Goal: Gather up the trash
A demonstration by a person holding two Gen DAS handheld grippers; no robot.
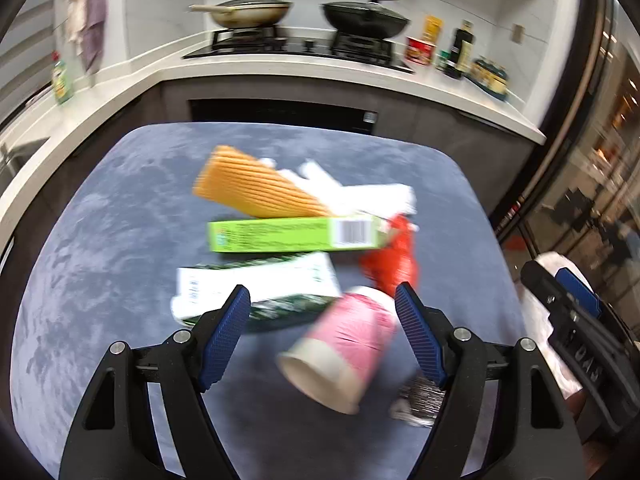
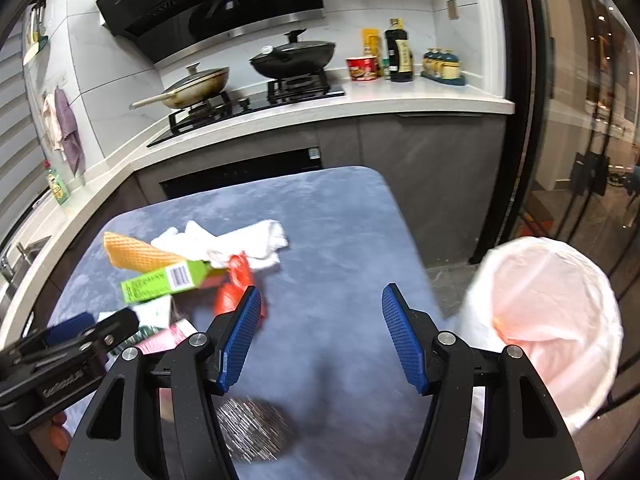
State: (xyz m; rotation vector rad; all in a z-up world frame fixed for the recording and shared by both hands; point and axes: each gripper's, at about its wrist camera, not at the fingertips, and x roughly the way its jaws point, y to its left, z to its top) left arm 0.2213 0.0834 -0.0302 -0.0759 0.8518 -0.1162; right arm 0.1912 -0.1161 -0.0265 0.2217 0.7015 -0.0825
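Trash lies heaped on the blue-grey table [image 1: 100, 260]: an orange corrugated piece [image 1: 252, 188], white tissues [image 1: 372, 196], a green box [image 1: 288, 234], a red wrapper [image 1: 392, 264], a white-and-green carton [image 1: 256, 284] and a pink paper cup [image 1: 344, 344] on its side. My left gripper [image 1: 322, 296] is open, and the cup lies between its fingers with no pad pressing on it. A silvery mesh wad [image 2: 256, 428] sits under my right gripper [image 2: 322, 292], which is open with nothing between its fingers. A bin with a pale liner [image 2: 552, 320] stands just right of the table.
Behind the table runs a counter [image 2: 400, 96] with a stove, two pans, bottles and a red bowl. Dark cabinet fronts [image 2: 420, 168] stand below it. A glass door [image 2: 580, 120] is on the right. Bare cloth [image 2: 340, 220] shows at the table's right side.
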